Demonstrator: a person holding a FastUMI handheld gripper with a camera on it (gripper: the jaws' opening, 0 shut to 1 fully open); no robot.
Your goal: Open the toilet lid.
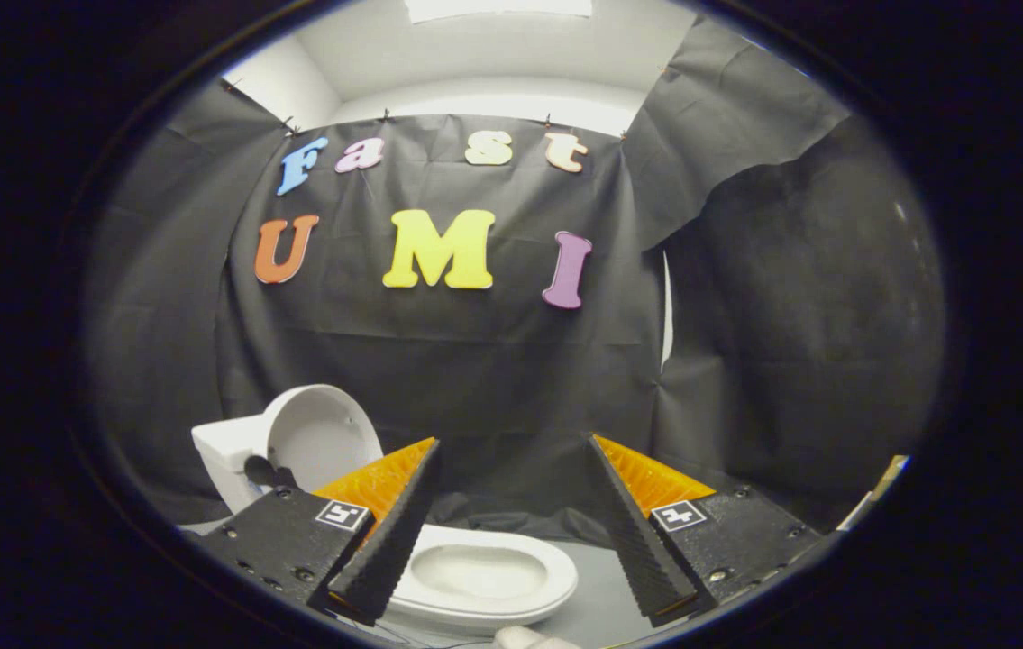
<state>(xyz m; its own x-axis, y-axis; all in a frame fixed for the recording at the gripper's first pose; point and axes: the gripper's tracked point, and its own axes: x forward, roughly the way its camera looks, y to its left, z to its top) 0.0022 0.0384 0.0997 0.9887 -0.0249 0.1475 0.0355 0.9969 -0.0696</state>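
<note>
Between and below the fingers: toilet (pixel 475 577), small, white, on grey worktop (pixel 606 599). Toilet lid (pixel 317 437) raised upright, far left, leaning near tank (pixel 223 460). Gripper (pixel 511 469) spread wide, holding nothing, fingertips clear of lid. Black cloth wall (pixel 475 361) beyond.

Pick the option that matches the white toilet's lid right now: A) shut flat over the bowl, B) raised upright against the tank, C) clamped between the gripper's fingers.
B: the white toilet lid stands upright by the white tank, the white oval seat lies uncovered, and the gripper is open, holding nothing.
</note>
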